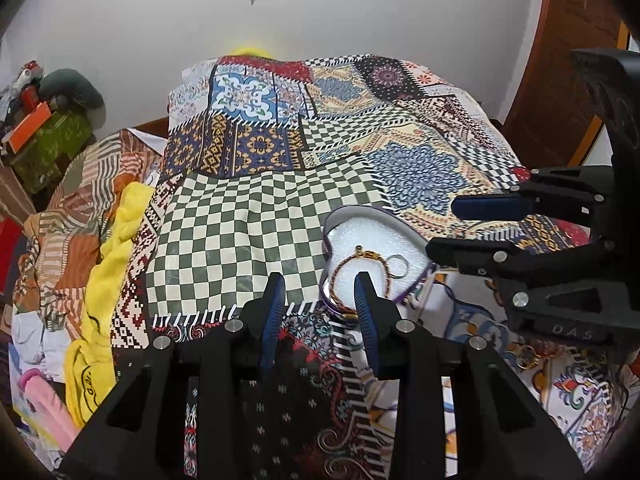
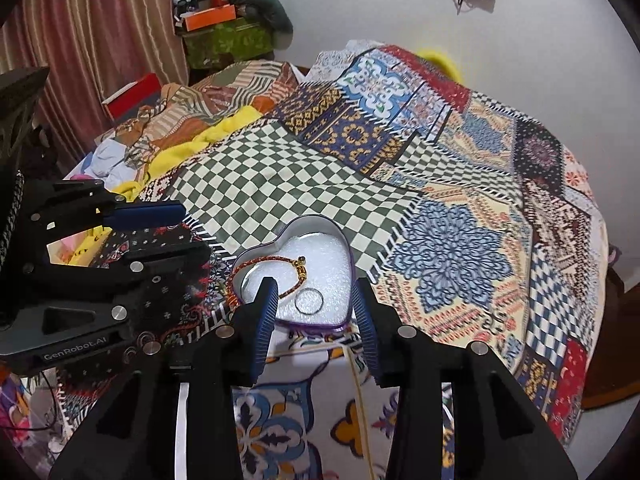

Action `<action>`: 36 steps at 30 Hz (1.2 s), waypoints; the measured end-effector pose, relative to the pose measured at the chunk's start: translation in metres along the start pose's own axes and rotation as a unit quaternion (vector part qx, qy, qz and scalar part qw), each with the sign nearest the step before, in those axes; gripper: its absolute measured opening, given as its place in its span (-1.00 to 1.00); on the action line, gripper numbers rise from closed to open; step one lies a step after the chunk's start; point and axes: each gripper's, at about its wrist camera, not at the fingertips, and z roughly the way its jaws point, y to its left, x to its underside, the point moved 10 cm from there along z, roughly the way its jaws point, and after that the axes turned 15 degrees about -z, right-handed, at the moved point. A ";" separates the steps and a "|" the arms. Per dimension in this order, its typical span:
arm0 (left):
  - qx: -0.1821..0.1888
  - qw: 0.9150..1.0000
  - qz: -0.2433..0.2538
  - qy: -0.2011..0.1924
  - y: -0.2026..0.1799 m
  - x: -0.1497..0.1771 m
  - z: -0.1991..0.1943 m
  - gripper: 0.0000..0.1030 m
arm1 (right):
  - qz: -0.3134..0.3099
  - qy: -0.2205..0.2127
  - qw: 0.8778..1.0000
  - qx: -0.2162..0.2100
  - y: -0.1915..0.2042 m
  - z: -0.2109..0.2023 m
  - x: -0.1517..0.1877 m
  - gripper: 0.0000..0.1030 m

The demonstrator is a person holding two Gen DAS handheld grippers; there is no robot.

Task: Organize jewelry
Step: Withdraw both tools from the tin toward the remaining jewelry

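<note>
A heart-shaped tin point(image 1: 368, 232) point(image 2: 320, 252) with a white foam lining lies open on the patchwork bedspread. Inside it lie a red-and-gold braided bracelet point(image 1: 340, 264) point(image 2: 266, 259) and a thin silver ring point(image 1: 396, 266) point(image 2: 309, 300). My left gripper point(image 1: 318, 294) point(image 2: 195, 232) hovers at the tin's near-left edge, open and holding nothing. My right gripper point(image 2: 315, 292) point(image 1: 444, 226) stands over the tin's near side, its jaws open on either side of the ring, with no pad touching anything. The two grippers are close together, left and right of the tin.
The patchwork bedspread point(image 1: 248, 220) point(image 2: 460, 184) covers the bed. A yellow cloth point(image 1: 104, 280) and rumpled fabrics lie along its left side. Boxes and clutter point(image 2: 224, 28) stand by the curtain. A wooden door point(image 1: 568, 60) is at the far right.
</note>
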 end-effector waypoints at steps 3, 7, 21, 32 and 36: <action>0.002 1.000 0.006 -0.007 -0.007 0.001 -0.015 -0.32 | 0.008 -0.008 1.000 0.005 -0.001 -0.015 0.003 -0.31; 0.008 1.000 0.014 -0.018 -0.019 0.003 -0.036 -0.25 | 0.028 -0.018 0.999 0.014 -0.007 -0.038 0.011 -0.31; 0.038 0.998 0.055 -0.005 -0.075 0.048 -0.065 -0.12 | 0.093 -0.020 0.995 0.029 -0.020 -0.086 0.074 -0.31; 0.045 0.996 0.065 0.048 -0.093 0.098 -0.047 -0.11 | 0.093 0.016 0.995 0.014 -0.001 -0.075 0.131 -0.31; 0.043 0.995 0.060 0.066 -0.088 0.112 -0.038 -0.11 | 0.081 0.031 0.996 0.007 0.011 -0.061 0.141 -0.31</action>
